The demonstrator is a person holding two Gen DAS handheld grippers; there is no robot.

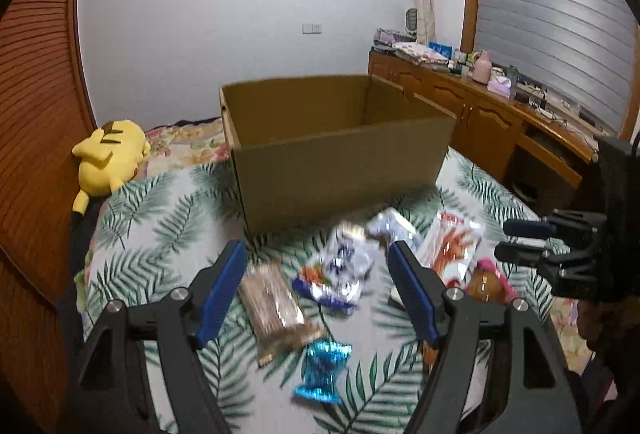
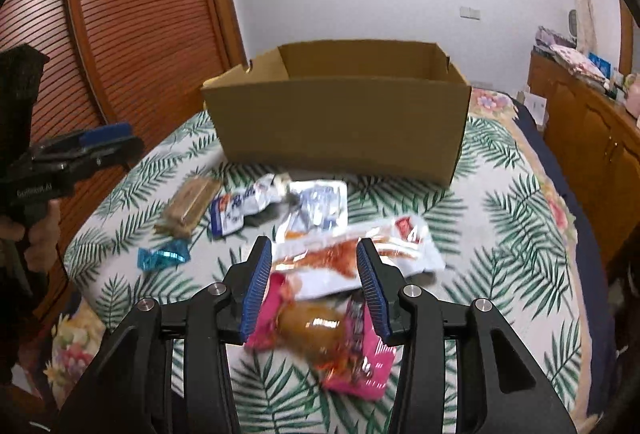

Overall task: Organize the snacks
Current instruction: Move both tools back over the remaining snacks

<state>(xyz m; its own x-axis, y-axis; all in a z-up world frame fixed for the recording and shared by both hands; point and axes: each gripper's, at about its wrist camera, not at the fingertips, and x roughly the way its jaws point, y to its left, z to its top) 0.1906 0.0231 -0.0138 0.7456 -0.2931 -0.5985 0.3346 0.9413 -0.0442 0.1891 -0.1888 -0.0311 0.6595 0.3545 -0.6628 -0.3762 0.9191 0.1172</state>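
while snacks [image 2: 304, 218] lie outside, cardboard box [image 1: 340, 162] open-topped, interior floor hidden

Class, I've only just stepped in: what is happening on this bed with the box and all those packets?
A person holds a pair of tongs in each hand above snack packets scattered on a leaf-print bedspread. The right tongs are open over a pink packet, not gripping it. The left tongs are open above a brown packet and a blue candy, holding nothing. No snack shows inside the cardboard box, though its floor is hidden.
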